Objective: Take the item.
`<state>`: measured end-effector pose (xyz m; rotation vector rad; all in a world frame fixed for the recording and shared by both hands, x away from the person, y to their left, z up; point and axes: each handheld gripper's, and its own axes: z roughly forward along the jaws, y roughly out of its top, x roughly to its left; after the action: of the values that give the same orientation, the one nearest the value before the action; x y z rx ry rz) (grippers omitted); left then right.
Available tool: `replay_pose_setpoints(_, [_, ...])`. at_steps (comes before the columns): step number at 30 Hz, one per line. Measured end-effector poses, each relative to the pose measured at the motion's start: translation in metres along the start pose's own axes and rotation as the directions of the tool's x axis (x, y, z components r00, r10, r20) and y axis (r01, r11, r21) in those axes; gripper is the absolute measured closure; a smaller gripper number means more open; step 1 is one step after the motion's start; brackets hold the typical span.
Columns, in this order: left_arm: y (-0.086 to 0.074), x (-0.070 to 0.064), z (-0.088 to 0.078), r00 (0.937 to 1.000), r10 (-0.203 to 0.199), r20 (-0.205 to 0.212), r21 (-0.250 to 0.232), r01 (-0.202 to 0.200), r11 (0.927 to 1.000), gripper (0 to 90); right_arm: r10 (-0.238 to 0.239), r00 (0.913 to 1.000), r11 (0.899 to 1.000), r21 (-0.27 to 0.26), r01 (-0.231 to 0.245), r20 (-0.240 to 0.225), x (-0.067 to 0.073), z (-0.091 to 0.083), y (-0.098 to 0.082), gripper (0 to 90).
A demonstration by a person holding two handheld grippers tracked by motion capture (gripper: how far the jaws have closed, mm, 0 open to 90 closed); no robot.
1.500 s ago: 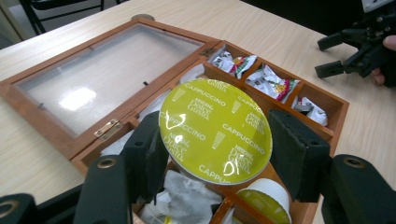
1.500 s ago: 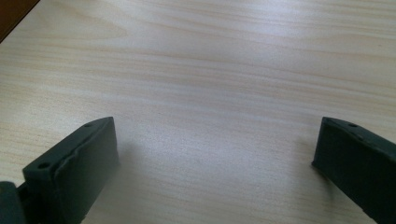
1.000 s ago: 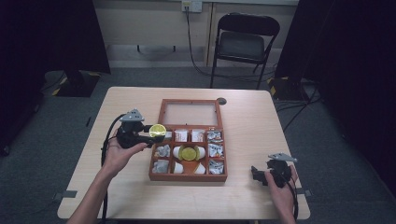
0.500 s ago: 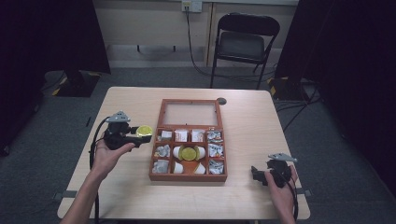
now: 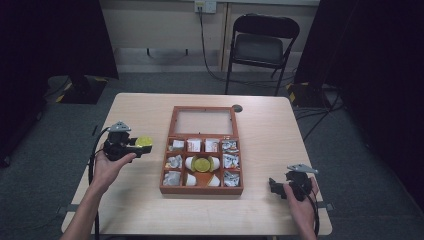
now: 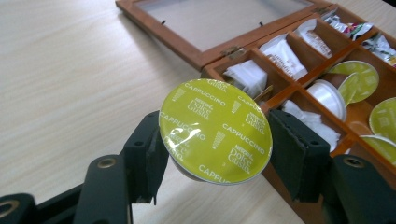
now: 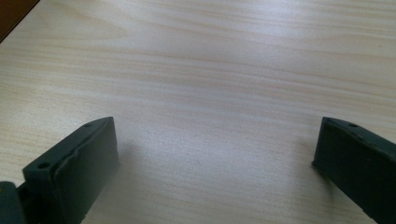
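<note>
We have the yellow-green cappuccino capsule (image 6: 215, 130) clamped between the jaws of our left gripper (image 5: 131, 145), its foil lid facing the camera and its white cup pressed on both sides by the pads. A second ago this gripper held the capsule right at the left wall of the wooden box (image 5: 166, 150); now it has drawn away toward the left edge of the table (image 5: 135, 205) and dropped lower, so the capsule hangs over bare wood, near the box but apart from it. We read that as the capsule being taken out and about to be set down on the table left of the box. More capsules (image 5: 202, 164) and sachets (image 5: 193, 145) remain in the compartments. Our right gripper (image 5: 280, 186) has kept to the front right corner of the table, jaws spread wide over bare wood and holding nothing.
</note>
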<state>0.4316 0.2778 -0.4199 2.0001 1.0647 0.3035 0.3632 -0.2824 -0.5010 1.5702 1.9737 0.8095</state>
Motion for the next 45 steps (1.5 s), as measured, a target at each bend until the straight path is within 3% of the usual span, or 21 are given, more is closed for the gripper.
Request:
replay_pose_setpoints(9, [-0.011,0.01,0.011,0.9996,-0.014,-0.024,0.031,0.014,0.9994,40.4,0.0,1.0,1.0,0.0,0.0,0.0,0.0,0.0,0.0,0.0])
replay_pose_setpoints(13, [-0.014,0.013,0.017,0.9989,-0.038,-0.025,0.031,0.039,0.9988,40.4,-0.001,1.0,1.0,0.0,0.001,0.0,0.0,0.0,0.0,0.0])
replay_pose_setpoints(15, [-0.017,0.014,0.023,0.9991,-0.034,-0.026,0.061,0.035,0.9975,40.4,-0.001,1.0,1.0,0.0,0.001,0.0,0.0,0.0,0.0,0.0])
replay_pose_setpoints(36, [-0.028,0.011,0.046,0.999,-0.01,-0.043,0.145,0.016,0.9893,40.3,-0.001,1.0,1.0,0.0,0.001,0.0,0.0,0.0,0.0,0.0])
replay_pose_setpoints(45, [-0.029,0.01,0.05,0.9991,-0.018,-0.038,0.153,0.024,0.9879,39.5,-0.001,1.0,1.0,0.0,0.001,0.0,0.0,0.0,0.0,0.0])
